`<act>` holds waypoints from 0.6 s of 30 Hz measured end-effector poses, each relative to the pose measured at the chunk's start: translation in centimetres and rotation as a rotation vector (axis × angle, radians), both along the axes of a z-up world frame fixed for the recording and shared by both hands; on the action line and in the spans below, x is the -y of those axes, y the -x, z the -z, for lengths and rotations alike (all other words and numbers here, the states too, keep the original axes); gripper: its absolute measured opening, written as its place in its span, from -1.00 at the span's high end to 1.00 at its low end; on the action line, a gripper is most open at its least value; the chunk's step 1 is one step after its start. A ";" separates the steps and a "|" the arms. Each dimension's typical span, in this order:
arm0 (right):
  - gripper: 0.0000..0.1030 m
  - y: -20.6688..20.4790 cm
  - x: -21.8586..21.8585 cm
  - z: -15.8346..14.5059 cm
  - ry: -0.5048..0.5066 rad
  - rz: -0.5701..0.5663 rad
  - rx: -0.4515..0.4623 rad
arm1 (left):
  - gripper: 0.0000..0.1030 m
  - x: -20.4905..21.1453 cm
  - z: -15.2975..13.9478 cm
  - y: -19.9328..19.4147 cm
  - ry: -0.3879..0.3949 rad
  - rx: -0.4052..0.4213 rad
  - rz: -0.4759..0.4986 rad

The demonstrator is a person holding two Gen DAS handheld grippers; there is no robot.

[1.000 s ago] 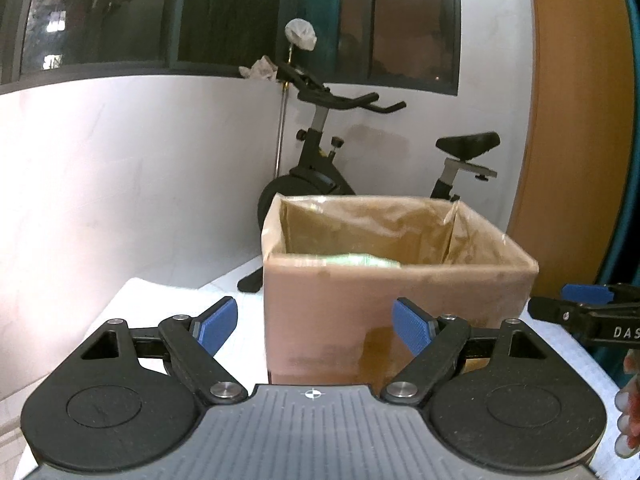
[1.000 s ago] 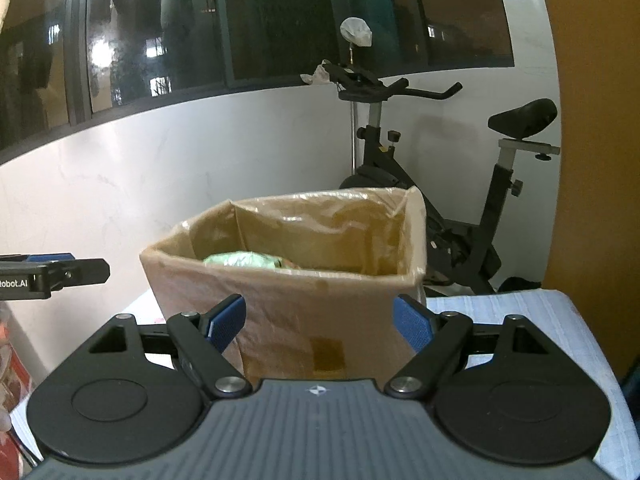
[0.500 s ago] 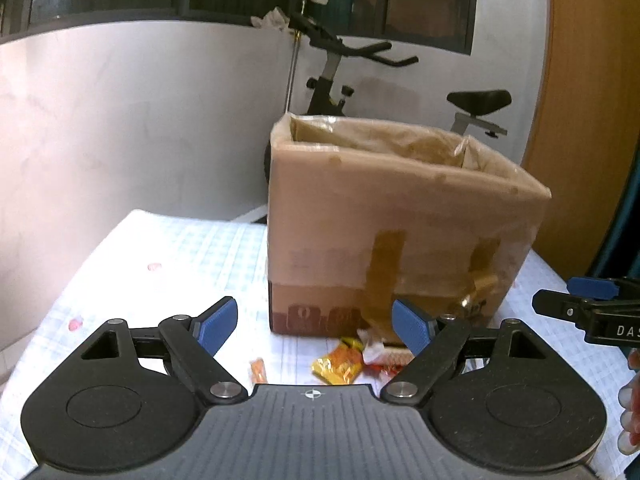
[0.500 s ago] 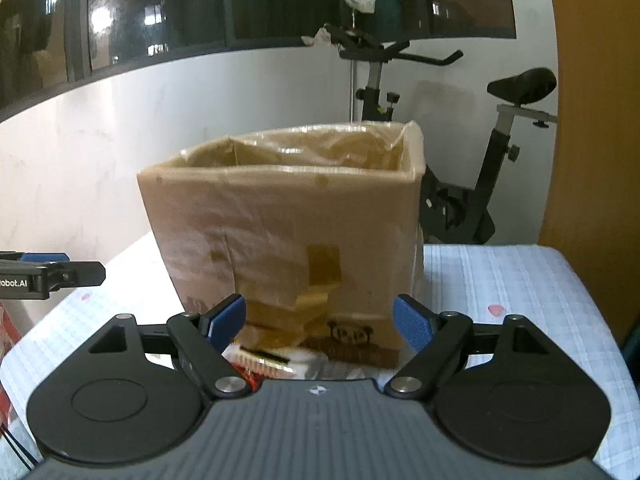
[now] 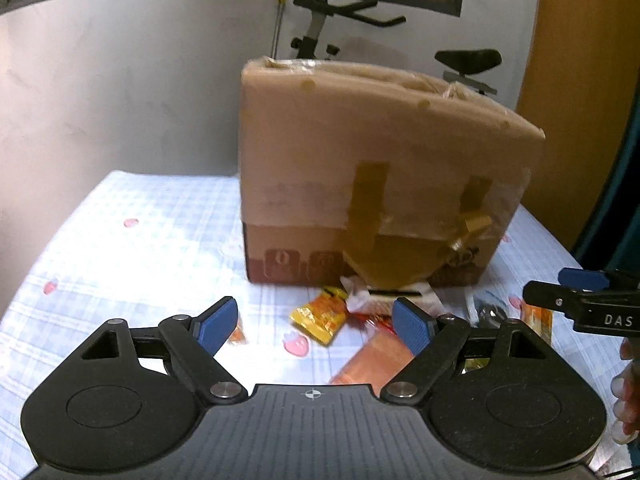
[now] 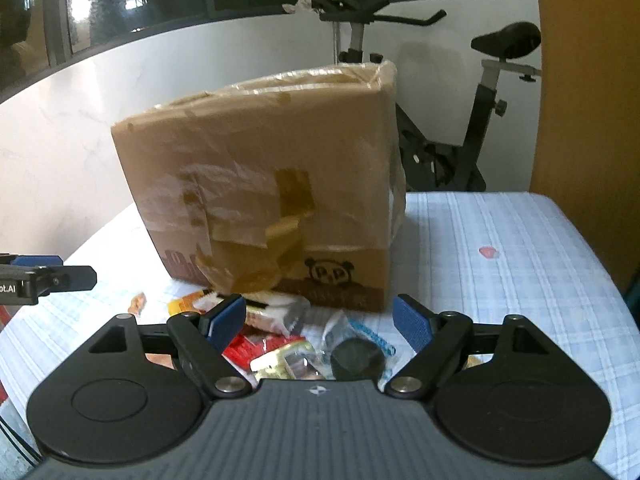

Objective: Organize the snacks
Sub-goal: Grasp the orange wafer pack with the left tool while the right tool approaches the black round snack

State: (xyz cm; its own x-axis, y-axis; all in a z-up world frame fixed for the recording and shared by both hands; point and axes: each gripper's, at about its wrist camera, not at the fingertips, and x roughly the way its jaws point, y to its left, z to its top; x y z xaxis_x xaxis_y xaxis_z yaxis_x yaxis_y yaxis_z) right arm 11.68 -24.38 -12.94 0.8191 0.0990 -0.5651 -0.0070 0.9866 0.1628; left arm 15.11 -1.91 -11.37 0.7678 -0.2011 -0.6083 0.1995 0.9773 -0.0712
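A big brown cardboard box point(image 5: 372, 184) stands on the desk point(image 5: 132, 248). It has shiny tape on its front and a crinkly plastic bag inside its top edge. The desk has a soft cloth with pale blue checks and small pink spots. A pile of snacks point(image 6: 288, 336) lies right in front of the box. One is a yellow crinkly packet point(image 5: 320, 318). One is a flat orange packet point(image 5: 372, 360). One is a round black thing in a clear wrapper point(image 6: 356, 356).

The left gripper point(image 5: 314, 320) is wide open and holds nothing. The yellow packet lies between its blue pads. The right gripper point(image 6: 320, 320) is wide open and empty too, with the pile just under it.

Behind the desk are a white wall, dark windows and a black exercise bike point(image 6: 460, 92).
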 end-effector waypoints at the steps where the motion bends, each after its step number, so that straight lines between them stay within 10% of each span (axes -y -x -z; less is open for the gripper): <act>1: -0.62 0.0 0.0 0.2 0.000 0.000 -0.004 | -0.67 0.1 0.2 0.1 0.004 -0.007 0.008; 18: -0.62 0.6 -0.4 2.6 -0.023 0.006 -0.075 | -0.68 4.0 5.1 1.8 -0.164 -0.073 0.312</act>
